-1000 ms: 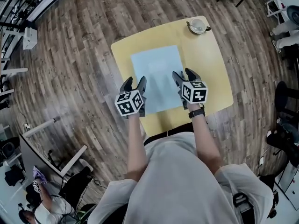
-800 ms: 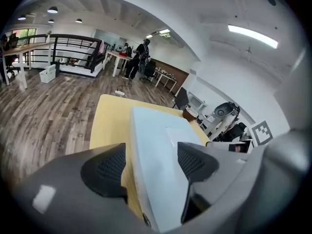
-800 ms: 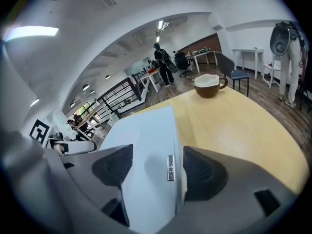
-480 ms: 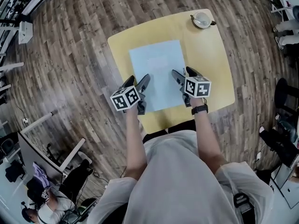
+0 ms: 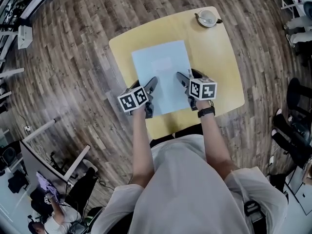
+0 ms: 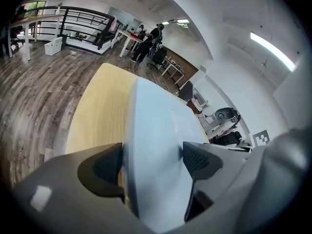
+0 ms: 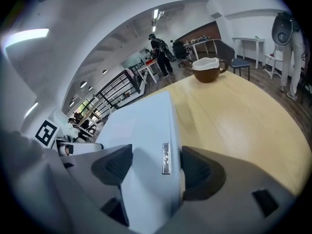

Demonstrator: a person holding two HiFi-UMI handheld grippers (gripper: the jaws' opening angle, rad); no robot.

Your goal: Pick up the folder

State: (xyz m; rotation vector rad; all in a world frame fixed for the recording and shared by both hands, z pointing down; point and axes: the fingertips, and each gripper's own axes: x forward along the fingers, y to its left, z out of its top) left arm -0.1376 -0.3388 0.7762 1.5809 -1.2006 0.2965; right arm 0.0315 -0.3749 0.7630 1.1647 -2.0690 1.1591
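Head view: folder [image 5: 163, 74] flat at table [image 5: 225, 69] centre, left gripper [image 5: 146, 89] and right gripper [image 5: 188, 76] toward table's near side | Left gripper view: jaws just opened, released, astride folder edge; may skid over cover on closing | Right gripper view: just opened, unclenched astride edge; may shove folder across table

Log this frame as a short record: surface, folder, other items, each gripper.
surface: yellow table
folder: light blue folder, lying flat on the table, not lifted
other: cup at the far corner, apart from the folder
left gripper: jaws have just been opening; folder's left edge between them, unclamped
right gripper: jaws have just been opening; folder's right edge between them, unclamped
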